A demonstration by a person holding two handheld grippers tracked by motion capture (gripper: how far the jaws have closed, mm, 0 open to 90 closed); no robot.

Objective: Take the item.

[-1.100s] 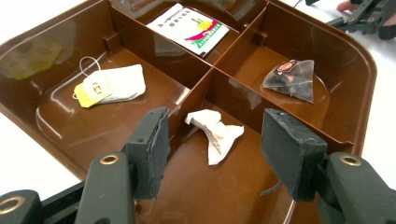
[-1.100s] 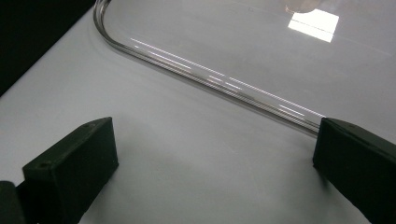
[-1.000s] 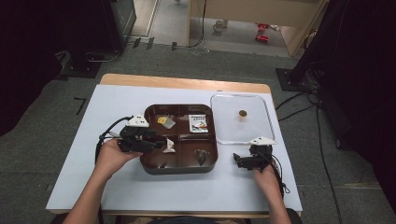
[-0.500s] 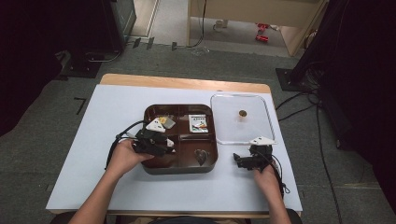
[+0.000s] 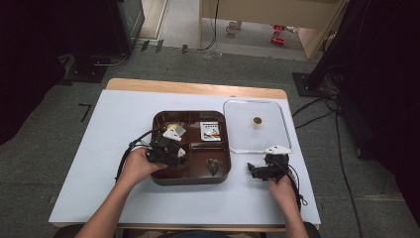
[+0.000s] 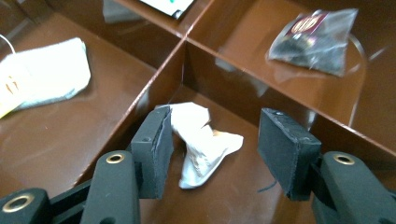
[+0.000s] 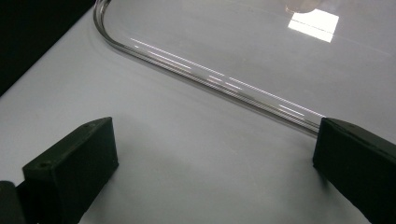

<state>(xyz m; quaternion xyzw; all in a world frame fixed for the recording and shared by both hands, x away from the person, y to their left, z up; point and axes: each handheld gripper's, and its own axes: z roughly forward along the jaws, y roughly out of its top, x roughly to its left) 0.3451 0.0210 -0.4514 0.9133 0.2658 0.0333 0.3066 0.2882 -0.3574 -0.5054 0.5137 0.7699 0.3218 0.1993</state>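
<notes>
A brown divided tray (image 5: pixel 224 148) sits mid-table. My left gripper (image 5: pixel 168 151) reaches into its left side. In the left gripper view, my left gripper (image 6: pixel 218 133) straddles a crumpled white packet (image 6: pixel 198 147) on a compartment floor. The left pad (image 6: pixel 154 149) is at the packet's edge and the right pad (image 6: pixel 282 154) stands clear of it. The jaws have just been closing a little, with the packet between them, not gripped. My right gripper (image 5: pixel 265 168) rests on the white table right of the tray. In its own view the right gripper (image 7: pixel 210 172) is open and holds nothing.
A clear lid (image 5: pixel 255 126) with a small knob lies right of the tray; its rim (image 7: pixel 210 79) is just ahead of the right jaws. Other compartments hold a white tea bag (image 6: pixel 46 77), a dark pyramid pouch (image 6: pixel 313 39) and a printed packet (image 5: pixel 211 131).
My left hand has moved right and down, from the tray's left rim into a compartment over the white packet. The right hand has stayed put.
</notes>
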